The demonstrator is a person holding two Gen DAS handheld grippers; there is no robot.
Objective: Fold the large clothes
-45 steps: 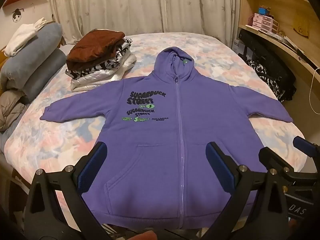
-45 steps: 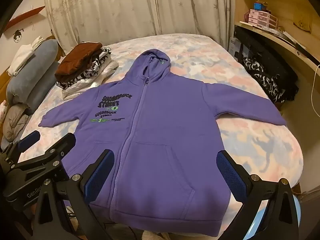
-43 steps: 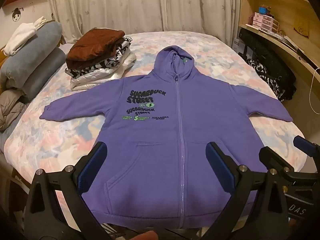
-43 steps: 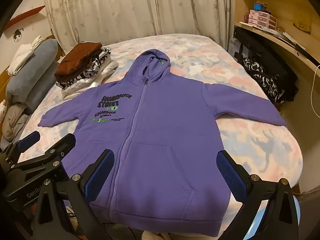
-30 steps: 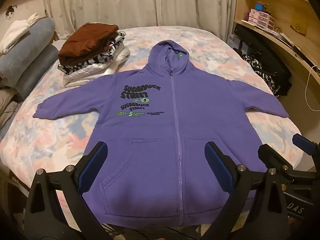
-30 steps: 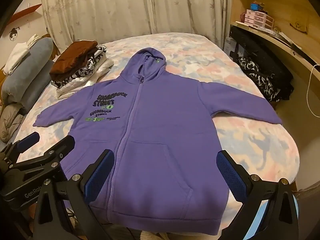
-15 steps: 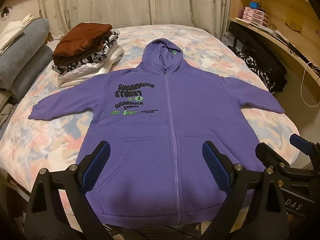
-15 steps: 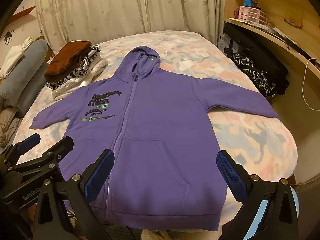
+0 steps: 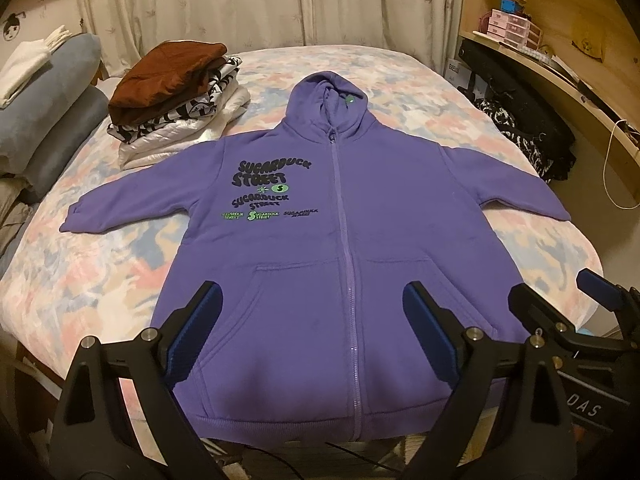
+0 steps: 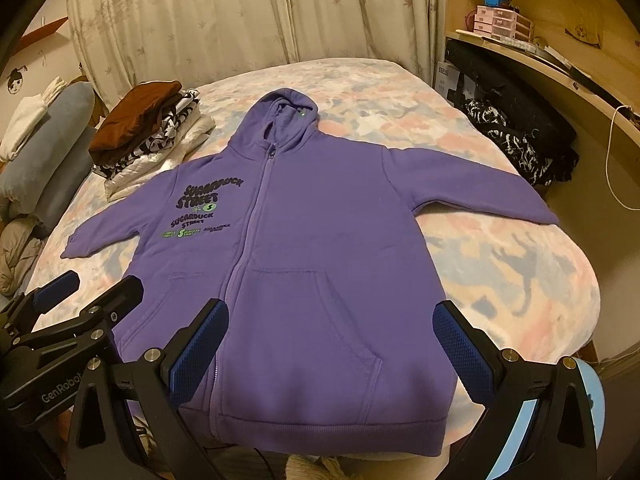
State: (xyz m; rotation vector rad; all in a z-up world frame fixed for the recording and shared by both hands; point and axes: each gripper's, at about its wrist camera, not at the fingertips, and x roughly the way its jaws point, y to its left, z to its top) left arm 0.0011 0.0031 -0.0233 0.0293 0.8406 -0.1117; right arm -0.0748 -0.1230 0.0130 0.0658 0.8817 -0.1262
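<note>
A purple zip hoodie [image 9: 344,240] lies flat and face up on the bed, sleeves spread out to both sides, hood toward the curtain, hem at the near edge. My left gripper [image 9: 312,296] hovers open above the hem and pocket area, with nothing between its blue pads. To its right my right gripper [image 10: 331,312] is also open over the hoodie [image 10: 304,260], above its right pocket, and holds nothing. Each gripper shows in the other's view: the right gripper [image 9: 560,292] at the right edge, the left gripper [image 10: 96,292] at the lower left.
A stack of folded clothes [image 9: 176,92] topped by a brown garment sits on the bed beyond the left sleeve. Grey pillows [image 9: 52,92] are piled at the far left. Black patterned clothing [image 9: 520,132] and wooden shelves [image 9: 560,60] flank the bed's right side.
Both views have shifted a little, so the hoodie now sits slightly further left in them. The hoodie itself lies unmoved. The left jaws have narrowed a touch.
</note>
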